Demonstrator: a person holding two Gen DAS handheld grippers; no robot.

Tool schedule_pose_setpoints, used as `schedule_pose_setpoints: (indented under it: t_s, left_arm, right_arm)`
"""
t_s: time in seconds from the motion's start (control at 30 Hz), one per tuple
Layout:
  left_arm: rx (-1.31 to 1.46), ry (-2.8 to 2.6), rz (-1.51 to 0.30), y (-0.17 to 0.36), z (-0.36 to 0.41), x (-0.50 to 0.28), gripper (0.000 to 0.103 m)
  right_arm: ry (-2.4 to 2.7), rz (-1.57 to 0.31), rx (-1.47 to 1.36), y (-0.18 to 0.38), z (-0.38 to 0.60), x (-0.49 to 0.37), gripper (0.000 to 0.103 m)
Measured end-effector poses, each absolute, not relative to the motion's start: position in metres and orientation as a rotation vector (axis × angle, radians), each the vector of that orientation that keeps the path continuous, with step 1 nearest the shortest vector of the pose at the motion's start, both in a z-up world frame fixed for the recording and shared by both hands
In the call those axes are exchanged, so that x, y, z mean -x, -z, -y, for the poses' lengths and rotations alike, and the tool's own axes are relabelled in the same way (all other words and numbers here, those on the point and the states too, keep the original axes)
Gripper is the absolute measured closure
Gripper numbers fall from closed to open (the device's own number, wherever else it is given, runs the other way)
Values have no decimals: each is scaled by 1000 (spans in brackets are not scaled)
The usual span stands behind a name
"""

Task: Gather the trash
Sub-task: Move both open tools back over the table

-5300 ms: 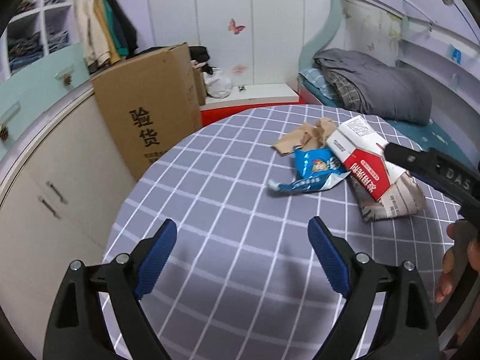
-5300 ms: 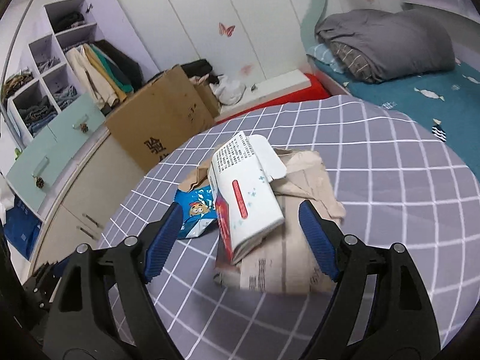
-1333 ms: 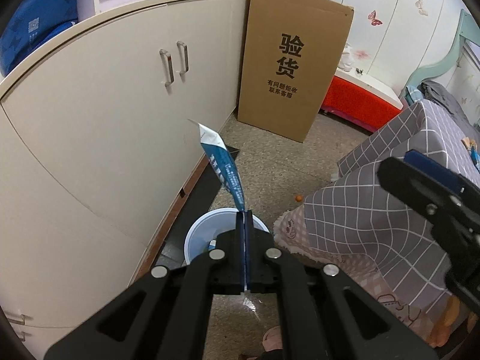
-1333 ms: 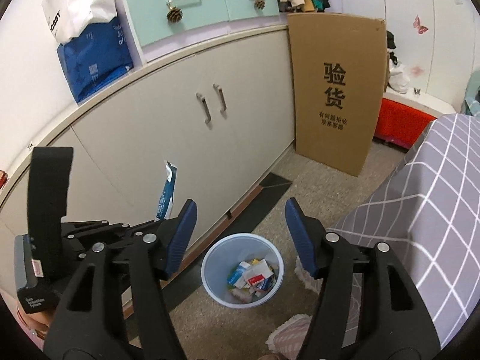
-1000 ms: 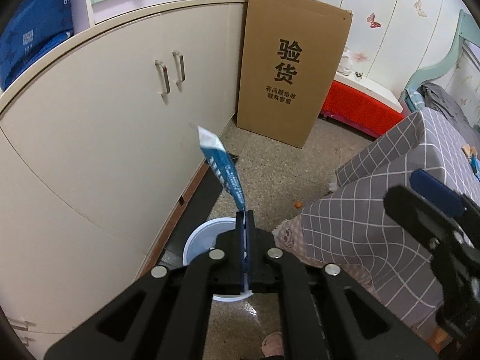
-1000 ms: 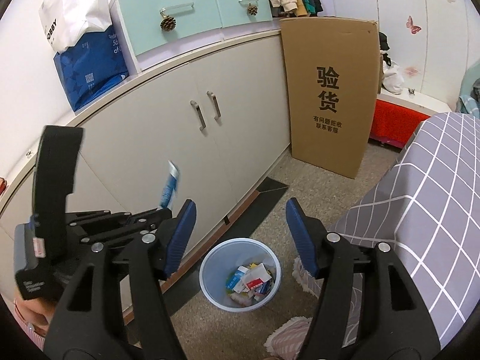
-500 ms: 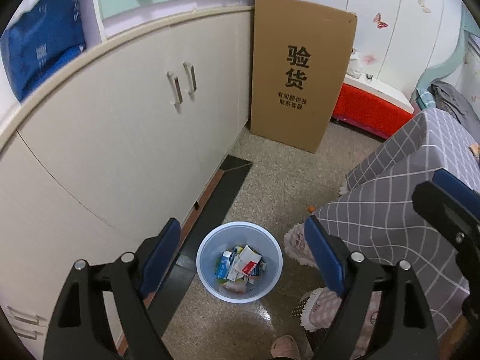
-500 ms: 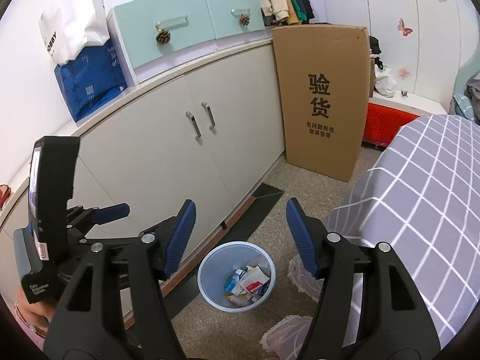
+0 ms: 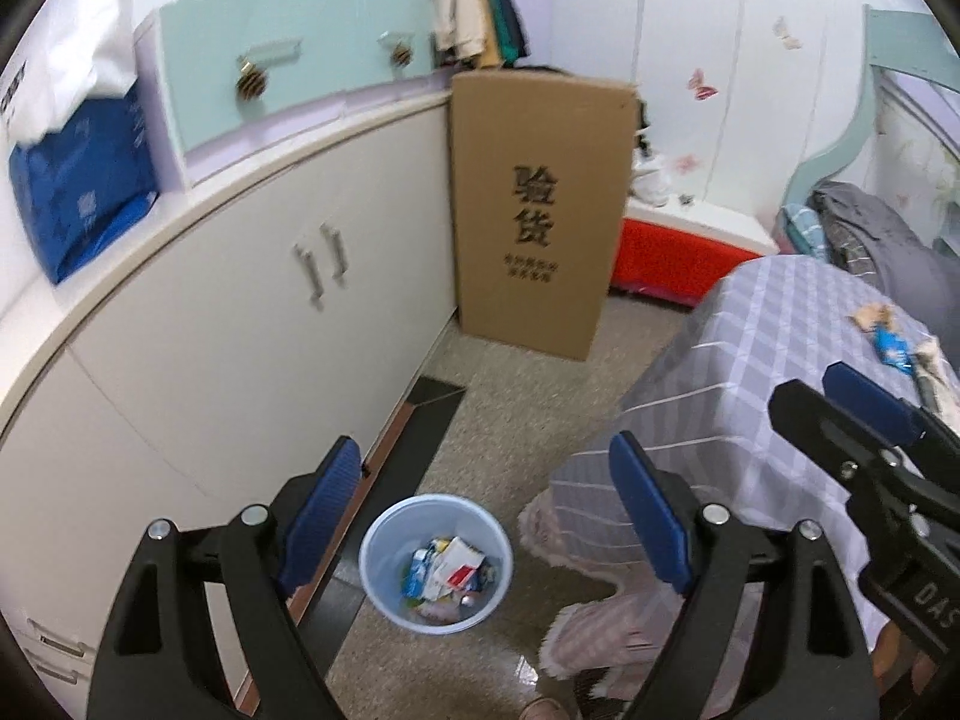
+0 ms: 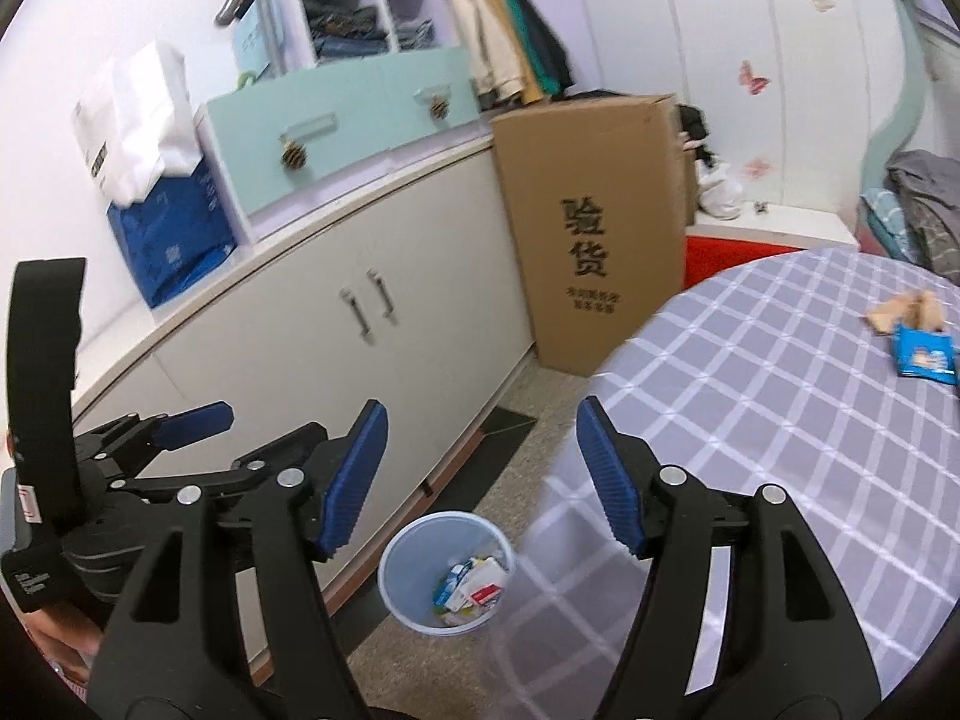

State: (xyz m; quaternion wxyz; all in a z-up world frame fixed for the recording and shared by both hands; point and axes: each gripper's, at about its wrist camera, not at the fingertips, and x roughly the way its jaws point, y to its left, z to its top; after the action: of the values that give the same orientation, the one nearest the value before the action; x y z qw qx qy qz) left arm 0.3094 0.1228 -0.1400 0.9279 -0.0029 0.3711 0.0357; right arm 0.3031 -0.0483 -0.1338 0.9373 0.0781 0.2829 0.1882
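Note:
A pale blue waste bin (image 9: 436,564) stands on the floor by the cabinet, holding several wrappers and cartons; it also shows in the right wrist view (image 10: 447,571). My left gripper (image 9: 489,507) is open and empty above the bin. My right gripper (image 10: 483,480) is open and empty, above the bin and the table edge. A blue snack wrapper (image 10: 924,354) and tan crumpled paper (image 10: 903,309) lie on the checked table (image 10: 780,420). The wrapper also shows in the left wrist view (image 9: 894,348).
White cabinets (image 9: 240,324) run along the left. A tall cardboard box (image 9: 537,240) leans against them. A red-and-white bench (image 9: 678,240) and a bed with grey bedding (image 9: 882,234) lie behind. The tablecloth (image 9: 690,450) hangs next to the bin.
My left gripper opened and let go of the blue wrapper over the bin. Both views have since lifted and turned toward the table.

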Motion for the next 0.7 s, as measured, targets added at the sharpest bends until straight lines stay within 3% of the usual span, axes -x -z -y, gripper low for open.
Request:
schedule_pose_setpoints:
  t_s: [0.33, 0.7]
  left_arm:
    - [-64, 70, -741, 124, -8, -312, 19]
    - [-119, 192, -790, 140, 103, -332, 17]
  right_arm:
    - [-192, -536, -256, 128, 181, -285, 33]
    - [110, -602, -347, 152, 327, -283, 10]
